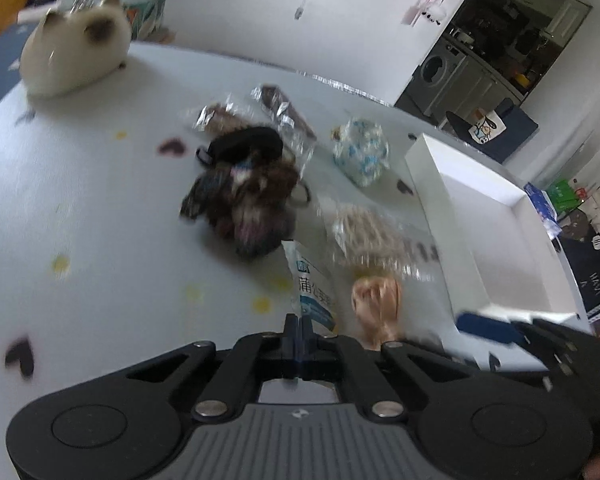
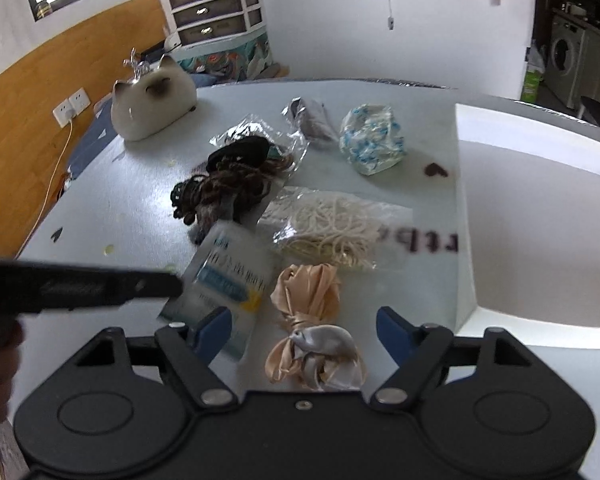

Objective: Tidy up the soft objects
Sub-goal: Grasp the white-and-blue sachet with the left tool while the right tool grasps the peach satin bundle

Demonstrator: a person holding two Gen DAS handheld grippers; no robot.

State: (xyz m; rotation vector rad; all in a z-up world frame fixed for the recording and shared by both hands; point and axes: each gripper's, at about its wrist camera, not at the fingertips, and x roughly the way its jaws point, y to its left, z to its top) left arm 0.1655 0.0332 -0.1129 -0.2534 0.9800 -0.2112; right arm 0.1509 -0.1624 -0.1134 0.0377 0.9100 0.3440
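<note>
Left wrist view: the left gripper [image 1: 299,326] has its fingers pressed fully together, clamped on the near edge of a white and blue packet [image 1: 314,288] printed with characters. Beyond it on the worktop [image 1: 100,208] lie a dark tangle of hair ties [image 1: 242,196], a bagged cream cord bundle [image 1: 362,232] and a peach satin scrunchie [image 1: 377,300]. A white box [image 1: 480,216] sits along the right edge, a plush cat [image 1: 74,60] at the far left corner.

Right wrist view: the right gripper [image 2: 302,330] hangs with its blue fingers [image 2: 214,330] spread wide, nothing touching them, a peach and silver scrunchie [image 2: 314,334] lying between them. The packet [image 2: 224,284] lies just left, the blue-patterned cloth bundle [image 2: 372,144] farther back.
</note>
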